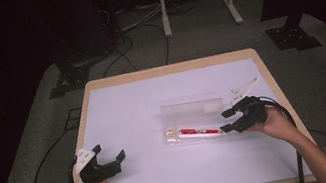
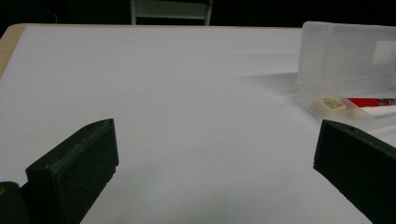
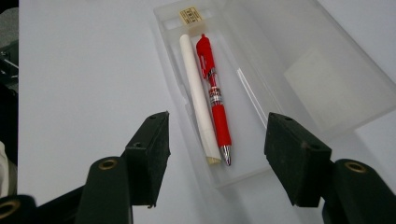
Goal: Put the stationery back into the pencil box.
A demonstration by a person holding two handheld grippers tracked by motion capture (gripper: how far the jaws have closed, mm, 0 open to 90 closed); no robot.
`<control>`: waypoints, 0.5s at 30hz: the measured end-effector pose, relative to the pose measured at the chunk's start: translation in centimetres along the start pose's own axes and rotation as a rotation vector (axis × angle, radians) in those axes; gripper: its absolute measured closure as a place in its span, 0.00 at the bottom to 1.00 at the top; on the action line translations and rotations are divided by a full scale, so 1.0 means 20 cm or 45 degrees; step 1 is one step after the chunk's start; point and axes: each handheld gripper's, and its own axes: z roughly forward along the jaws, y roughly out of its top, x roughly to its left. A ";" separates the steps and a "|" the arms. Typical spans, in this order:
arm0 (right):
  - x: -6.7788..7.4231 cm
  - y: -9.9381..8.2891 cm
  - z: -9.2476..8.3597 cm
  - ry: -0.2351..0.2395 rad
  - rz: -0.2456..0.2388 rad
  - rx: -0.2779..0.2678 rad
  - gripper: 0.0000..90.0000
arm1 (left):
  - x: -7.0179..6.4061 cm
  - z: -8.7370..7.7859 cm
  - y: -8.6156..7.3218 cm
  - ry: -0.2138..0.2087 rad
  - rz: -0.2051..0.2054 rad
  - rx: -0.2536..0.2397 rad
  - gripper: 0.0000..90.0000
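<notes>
Hovering at the near end of a clear plastic pencil case (image 3: 280, 84), right gripper (image 3: 217, 156) with jaws spread wide, released, nothing pinched between the matte black, blocky pads (image 3: 152, 144), which straddle the case's end without touching it. Lying inside the shallow tray half: a red pen (image 3: 215, 98) with a glossy barrel, silver band and metal tip, just beside a slim white stick (image 3: 196, 98), both lengthwise, tips toward the gripper; at the far end, a small cream eraser-like block (image 3: 191, 15) with printed lettering. Standing open, hinged lid of frosted, translucent plastic, a pale label patch on it. Resting toward the right middle of the table (image 1: 99, 85), on a smooth white sheet (image 1: 129, 112) edged by a light wooden rim. Parked well apart near the front left corner, left gripper (image 1: 109, 159), jaws likewise wide apart and empty, its rough-textured black pads (image 2: 79, 163) framing bare white surface, the case off to their right.
</notes>
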 end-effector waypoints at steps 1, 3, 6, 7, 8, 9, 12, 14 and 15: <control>0.00 -0.01 0.00 0.001 0.001 -0.001 0.44 | 0.00 0.00 0.00 0.000 0.000 0.000 0.00; 0.01 -0.02 -0.01 -0.001 0.003 0.000 0.44 | 0.00 0.00 0.00 0.001 0.002 0.001 0.00; 0.01 -0.04 -0.02 -0.004 -0.001 0.003 0.44 | 0.00 0.00 0.00 0.001 0.003 0.002 0.00; 0.01 -0.05 -0.03 -0.007 0.004 0.002 0.44 | 0.00 0.00 0.00 0.001 0.003 0.003 0.00; 0.01 -0.05 -0.03 -0.007 0.004 0.002 0.44 | 0.00 0.00 0.00 0.001 0.003 0.003 0.00; 0.01 -0.06 -0.04 -0.008 0.004 0.002 0.44 | 0.00 0.00 0.00 0.003 0.001 0.005 0.00; 0.00 -0.09 -0.06 -0.014 0.010 -0.002 0.44 | 0.00 0.01 0.00 0.006 0.006 0.008 0.00; 0.00 -0.11 -0.07 -0.021 0.016 -0.005 0.44 | 0.00 0.01 0.00 0.007 0.006 0.009 0.00; 0.00 -0.14 -0.08 -0.025 0.028 -0.009 0.44 | 0.00 0.01 0.00 0.007 0.006 0.012 0.00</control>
